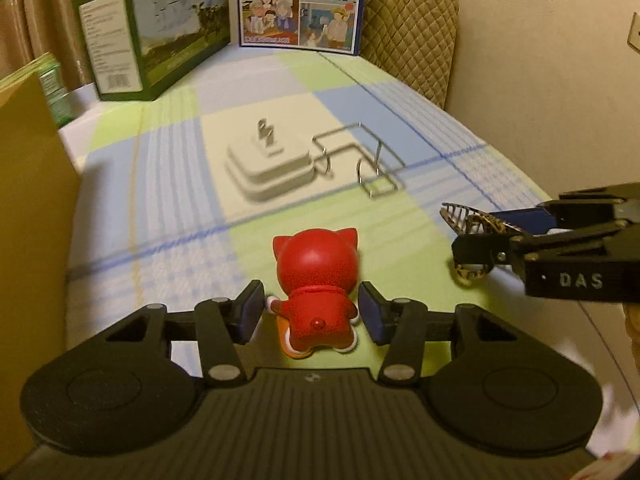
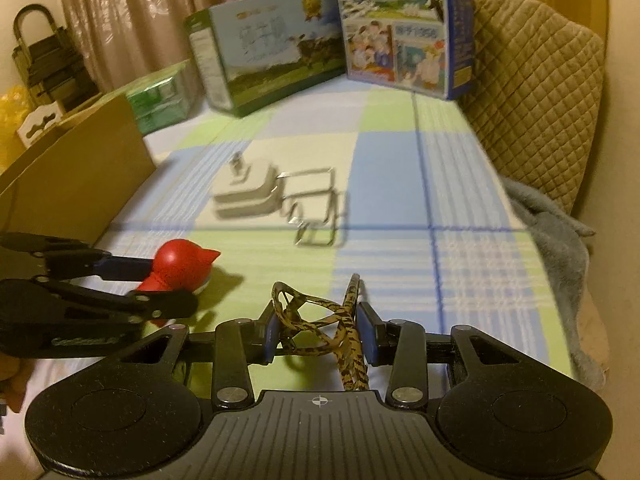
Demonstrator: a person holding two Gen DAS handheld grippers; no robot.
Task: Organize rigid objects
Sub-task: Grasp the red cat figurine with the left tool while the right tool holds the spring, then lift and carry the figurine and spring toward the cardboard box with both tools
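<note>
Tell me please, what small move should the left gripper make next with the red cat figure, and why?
Probably lift it a little and carry it toward the cardboard box on the left. The left gripper already has its pads against the red cat figure, which sits low on the checked cloth. The right gripper holds a leopard-print hair claw, so it is busy.
</note>
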